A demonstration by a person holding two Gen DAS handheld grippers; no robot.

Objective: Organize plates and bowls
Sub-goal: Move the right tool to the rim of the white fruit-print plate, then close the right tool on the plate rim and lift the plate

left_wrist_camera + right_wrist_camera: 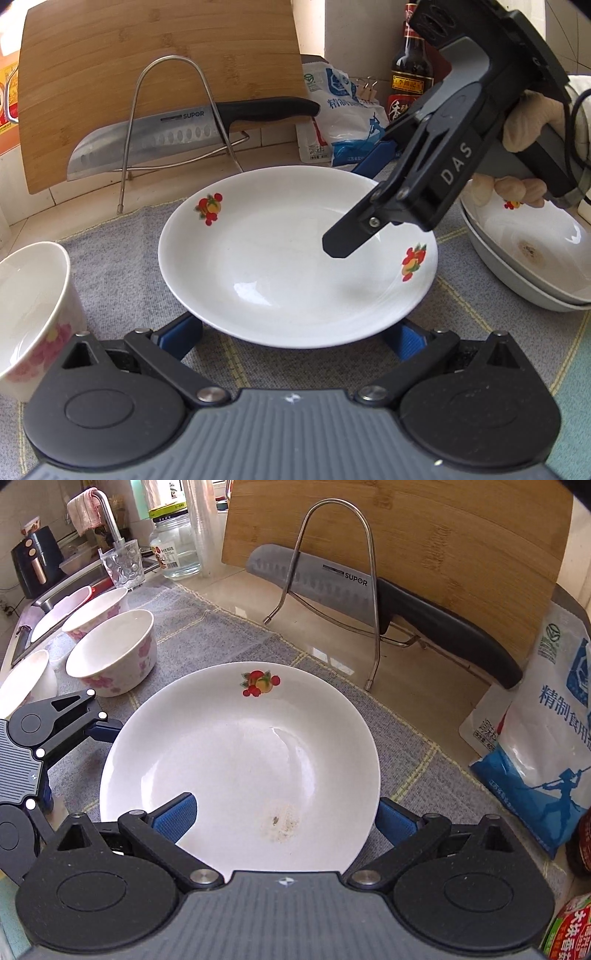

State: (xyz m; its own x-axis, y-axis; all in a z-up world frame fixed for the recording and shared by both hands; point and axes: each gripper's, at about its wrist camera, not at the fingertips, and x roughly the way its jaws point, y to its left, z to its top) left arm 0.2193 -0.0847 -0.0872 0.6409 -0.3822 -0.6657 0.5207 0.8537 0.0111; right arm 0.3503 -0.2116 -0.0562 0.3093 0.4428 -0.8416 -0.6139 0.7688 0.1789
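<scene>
A white plate with fruit prints (295, 258) lies on the grey cloth; it also shows in the right wrist view (240, 760). My left gripper (295, 338) is open, its blue pads (181, 334) under the plate's near rim on either side. My right gripper (284, 816) is open around the plate's other edge, one pad over the rim, one beside it; it reaches in from the upper right in the left wrist view (369, 199). Stacked dishes (528, 254) sit at the right. Pink-flowered bowls (114, 653) stand at the left, one also seen in the left wrist view (33, 310).
A bamboo cutting board (159, 74) leans at the back with a knife (166, 136) in a wire rack (177, 110). A salt bag (343, 118) and sauce bottle (412, 74) stand at the back right. Sink, tap (107, 517), glass (123, 563) and jar (177, 542) lie beyond the bowls.
</scene>
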